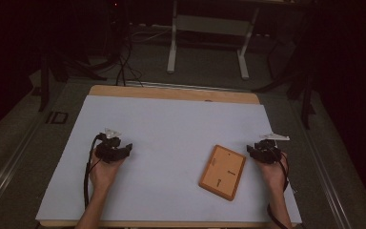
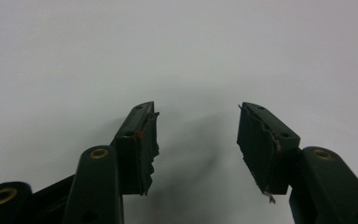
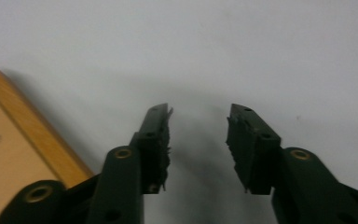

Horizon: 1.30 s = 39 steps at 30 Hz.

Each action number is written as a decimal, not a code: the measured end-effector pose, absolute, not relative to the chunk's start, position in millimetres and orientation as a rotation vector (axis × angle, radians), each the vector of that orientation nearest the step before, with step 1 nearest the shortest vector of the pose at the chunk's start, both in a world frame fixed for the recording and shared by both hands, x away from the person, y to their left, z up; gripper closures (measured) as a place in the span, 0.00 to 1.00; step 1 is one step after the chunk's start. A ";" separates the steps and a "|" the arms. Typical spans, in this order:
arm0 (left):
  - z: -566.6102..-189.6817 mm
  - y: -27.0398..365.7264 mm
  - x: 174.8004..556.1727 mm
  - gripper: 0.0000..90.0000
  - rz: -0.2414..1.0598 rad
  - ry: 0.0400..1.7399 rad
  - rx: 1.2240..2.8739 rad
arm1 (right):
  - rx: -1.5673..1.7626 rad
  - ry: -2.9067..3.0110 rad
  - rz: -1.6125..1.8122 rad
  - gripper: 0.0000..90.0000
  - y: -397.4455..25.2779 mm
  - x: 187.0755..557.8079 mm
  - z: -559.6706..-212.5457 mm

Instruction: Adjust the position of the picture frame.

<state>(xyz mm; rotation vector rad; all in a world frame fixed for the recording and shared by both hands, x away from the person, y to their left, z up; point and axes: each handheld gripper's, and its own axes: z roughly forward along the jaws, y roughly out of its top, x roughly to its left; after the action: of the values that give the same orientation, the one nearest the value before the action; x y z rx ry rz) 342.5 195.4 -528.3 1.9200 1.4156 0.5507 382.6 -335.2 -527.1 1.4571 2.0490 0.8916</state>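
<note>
A flat wooden board [image 1: 222,171] lies on the white sheet [image 1: 171,129] that covers the bench [image 1: 171,92], toward the person's right and turned at a slant. The right tool [image 1: 250,150] rests just beside the board's upper right corner — near it, not touching — its jaws spread with nothing between them; in the right gripper view the board's edge [image 3: 28,140] sits at the left of the right tool [image 3: 198,121]. The left tool [image 1: 128,148] lies well apart from the board on the sheet's left side, jaws also spread and empty (bare white sheet ahead of it in the left gripper view [image 2: 198,119]). Nothing lies between either tool and the board. Beyond the bench stand a white desk frame [image 1: 209,38] and some dark floor cables [image 1: 124,62].
</note>
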 end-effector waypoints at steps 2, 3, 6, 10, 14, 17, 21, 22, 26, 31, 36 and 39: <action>-524.9 192.0 339.1 0.56 0.556 1.385 1.931 | 1.452 2.057 0.918 0.65 -334.1 381.3 -522.2; -522.7 189.6 337.4 0.56 0.565 1.375 1.929 | 1.452 2.057 0.918 0.65 -334.1 381.3 -522.2; -511.7 180.3 332.1 0.59 0.584 1.347 1.940 | 1.428 2.061 0.925 0.66 -332.6 379.3 -518.9; -502.3 168.5 329.0 0.60 0.557 1.308 1.950 | 1.396 2.077 0.960 0.66 -329.3 376.4 -510.2; -495.3 153.0 325.2 0.62 0.566 1.243 2.013 | 1.368 2.097 0.958 0.67 -325.1 375.0 -506.4; -490.9 142.2 322.7 0.63 0.547 1.197 2.032 | 1.362 2.097 0.961 0.68 -323.1 374.5 -504.0; -487.7 126.7 320.2 0.64 0.503 1.135 2.062 | 1.340 2.091 0.954 0.71 -321.9 372.2 -500.1; -487.6 122.2 319.7 0.64 0.498 1.123 2.071 | 1.336 2.094 0.954 0.71 -321.7 371.8 -499.7; -485.7 105.6 317.9 0.64 0.452 1.081 2.100 | 1.333 2.101 0.948 0.72 -321.0 371.1 -501.0; -479.7 94.1 317.4 0.66 0.443 1.057 2.115 | 1.333 2.109 0.936 0.72 -320.1 370.8 -501.8; -474.6 85.3 319.6 0.66 0.424 1.044 2.120 | 1.315 2.134 0.917 0.71 -314.8 371.4 -503.5; -473.1 78.9 321.4 0.67 0.407 1.038 2.109 | 1.307 2.144 0.907 0.71 -313.3 371.7 -504.4</action>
<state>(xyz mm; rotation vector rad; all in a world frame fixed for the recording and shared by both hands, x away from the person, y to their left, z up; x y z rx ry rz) 321.4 78.9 -473.1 2.1093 1.0377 0.4068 371.7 -313.3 -504.4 1.3075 2.1436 0.9074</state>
